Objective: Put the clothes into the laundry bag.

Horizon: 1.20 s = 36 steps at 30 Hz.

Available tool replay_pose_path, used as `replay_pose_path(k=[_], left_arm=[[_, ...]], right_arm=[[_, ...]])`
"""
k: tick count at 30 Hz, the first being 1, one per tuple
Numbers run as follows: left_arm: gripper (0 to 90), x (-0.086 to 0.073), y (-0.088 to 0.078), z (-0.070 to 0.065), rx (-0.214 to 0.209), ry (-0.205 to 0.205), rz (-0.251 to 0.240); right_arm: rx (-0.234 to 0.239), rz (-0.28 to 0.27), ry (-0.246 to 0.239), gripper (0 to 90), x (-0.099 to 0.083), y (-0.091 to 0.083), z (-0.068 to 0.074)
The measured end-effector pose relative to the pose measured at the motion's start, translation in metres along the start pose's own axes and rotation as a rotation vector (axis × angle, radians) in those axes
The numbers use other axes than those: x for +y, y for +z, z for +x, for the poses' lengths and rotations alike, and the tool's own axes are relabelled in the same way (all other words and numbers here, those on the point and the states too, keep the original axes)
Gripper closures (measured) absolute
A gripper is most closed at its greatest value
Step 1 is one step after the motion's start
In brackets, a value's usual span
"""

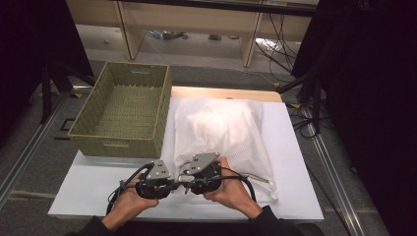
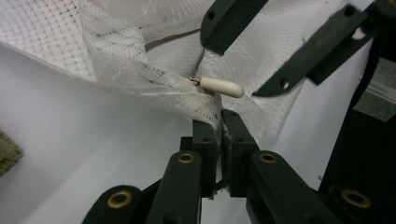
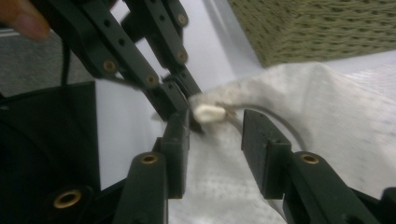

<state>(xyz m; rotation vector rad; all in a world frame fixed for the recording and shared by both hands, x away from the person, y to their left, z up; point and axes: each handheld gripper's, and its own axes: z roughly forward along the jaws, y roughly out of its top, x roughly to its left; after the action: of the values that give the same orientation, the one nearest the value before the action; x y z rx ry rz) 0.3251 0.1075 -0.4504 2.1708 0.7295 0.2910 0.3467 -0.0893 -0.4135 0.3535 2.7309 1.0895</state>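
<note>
High view places the mesh laundry bag [image 1: 221, 132] flat on the white table [image 1: 88, 191], filling the right half from the far edge toward the near edge, with clothing bulging inside. Judged from its drape and folds, the bag is soft, light and limp; it offers no stiff edge, so only a pinch on the fabric or on the zipper hardware gives control. The cream zipper pull [image 2: 221, 87] sits at the bag's near left corner; it is small, smooth and likely slippery. The left claw [image 2: 219, 128] is clamped on the mesh just beside the pull. The right claw [image 3: 212, 123] stands apart, jaws on either side of the pull, not pressing it. A woven basket [image 1: 123, 105] rests at the far left corner.
</note>
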Motion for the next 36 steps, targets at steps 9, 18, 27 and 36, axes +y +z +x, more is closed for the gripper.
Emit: replay_pose_path(k=[9, 18, 27, 36], left_arm=[[83.9, -0.001, 0.000, -0.001, -0.035, -0.015, 0.009], [65.7, -0.008, 0.001, 0.007, -0.063, -0.108, 0.029], [63.4, -0.011, -0.004, 0.021, -0.030, -0.250, -0.032], [82.7, -0.010, -0.004, 0.026, 0.012, -0.260, -0.051]], right_arm=[[-0.020, 0.019, 0.017, 79.3, 0.001, -0.001, -0.009], [-0.018, 0.042, -0.008, 78.9, -0.002, -0.001, -0.012], [-0.011, 0.066, -0.016, 73.2, -0.004, 0.002, -0.014], [-0.006, 0.073, 0.002, 64.2, -0.008, 0.007, -0.015]])
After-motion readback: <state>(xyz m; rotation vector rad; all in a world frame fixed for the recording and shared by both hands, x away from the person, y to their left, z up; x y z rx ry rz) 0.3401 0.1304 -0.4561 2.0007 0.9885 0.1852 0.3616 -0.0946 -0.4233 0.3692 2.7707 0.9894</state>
